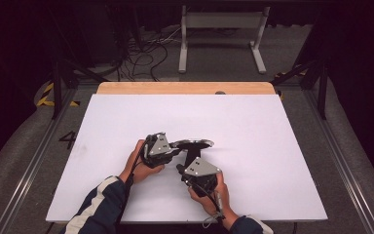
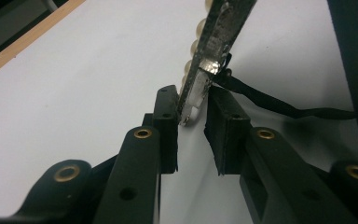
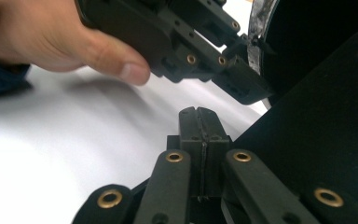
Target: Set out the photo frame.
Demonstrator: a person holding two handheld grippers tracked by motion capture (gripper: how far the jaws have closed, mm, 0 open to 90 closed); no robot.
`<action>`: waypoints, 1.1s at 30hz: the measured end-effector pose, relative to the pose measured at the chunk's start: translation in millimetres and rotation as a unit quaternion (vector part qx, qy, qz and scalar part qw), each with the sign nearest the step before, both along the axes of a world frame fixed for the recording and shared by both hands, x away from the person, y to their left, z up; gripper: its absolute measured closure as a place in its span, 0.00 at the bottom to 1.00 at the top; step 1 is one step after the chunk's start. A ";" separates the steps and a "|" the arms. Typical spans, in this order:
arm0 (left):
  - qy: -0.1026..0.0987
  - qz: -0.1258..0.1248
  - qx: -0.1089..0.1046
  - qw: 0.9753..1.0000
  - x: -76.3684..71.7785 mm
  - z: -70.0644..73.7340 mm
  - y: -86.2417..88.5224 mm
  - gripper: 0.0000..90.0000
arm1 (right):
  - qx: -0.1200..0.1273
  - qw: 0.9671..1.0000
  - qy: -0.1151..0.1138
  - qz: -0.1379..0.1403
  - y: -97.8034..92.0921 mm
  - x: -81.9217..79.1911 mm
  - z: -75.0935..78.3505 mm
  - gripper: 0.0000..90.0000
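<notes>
High view: I hold the left gripper (image 1: 171, 152) and right gripper (image 1: 184, 170) close together just below the table (image 1: 282, 146) centre. Between them sits a round framed mirror (image 1: 193, 143) on a black stand (image 1: 191, 157). White surface lies open toward 12, 3 and 9 o'clock; the near edge at 6 o'clock is closest.

Left gripper view: the jaws are clamped lightly on the mirror's rim (image 2: 205, 70), which runs toward 1 o'clock with a beaded trim (image 2: 189, 60). A black cord (image 2: 279, 106) trails toward 3 o'clock.

Right gripper view: the jaws are pressed together with nothing visible between them. The stand (image 3: 317, 135) is at 3 o'clock.

I judge the step as steadying the mirror. Next move: keep the rim grip firm and bring the right gripper onto the stand.
</notes>
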State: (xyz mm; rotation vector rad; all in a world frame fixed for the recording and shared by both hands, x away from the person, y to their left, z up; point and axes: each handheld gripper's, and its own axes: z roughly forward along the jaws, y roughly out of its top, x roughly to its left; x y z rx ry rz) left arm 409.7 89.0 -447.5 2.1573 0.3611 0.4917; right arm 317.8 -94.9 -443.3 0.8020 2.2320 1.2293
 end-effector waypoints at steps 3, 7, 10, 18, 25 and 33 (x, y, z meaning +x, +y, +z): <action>0.001 -0.001 0.005 1.000 -0.6 0.6 0.0 0.83 | -0.016 1.000 -0.011 -0.009 5.0 -1.1 -3.7 1.00; -0.005 0.001 0.013 1.000 -2.6 2.1 -0.2 0.84 | -0.035 0.999 -0.022 -0.019 11.5 -3.4 -6.7 1.00; -0.004 0.003 0.017 1.000 -3.8 2.6 0.0 0.84 | -0.042 0.999 -0.021 -0.022 14.3 -3.2 -9.2 1.00; -0.007 0.005 0.026 1.000 -6.1 3.5 -0.1 0.86 | -0.068 0.997 -0.034 -0.033 18.6 -6.2 -11.6 1.00; -0.016 0.005 0.032 0.999 -8.9 4.2 -1.8 0.89 | -0.063 0.997 -0.012 -0.045 9.6 0.0 -10.0 1.00; -0.021 0.011 0.040 0.999 -13.2 4.2 -3.0 0.90 | -0.065 0.997 -0.005 -0.043 5.8 0.2 -9.5 1.00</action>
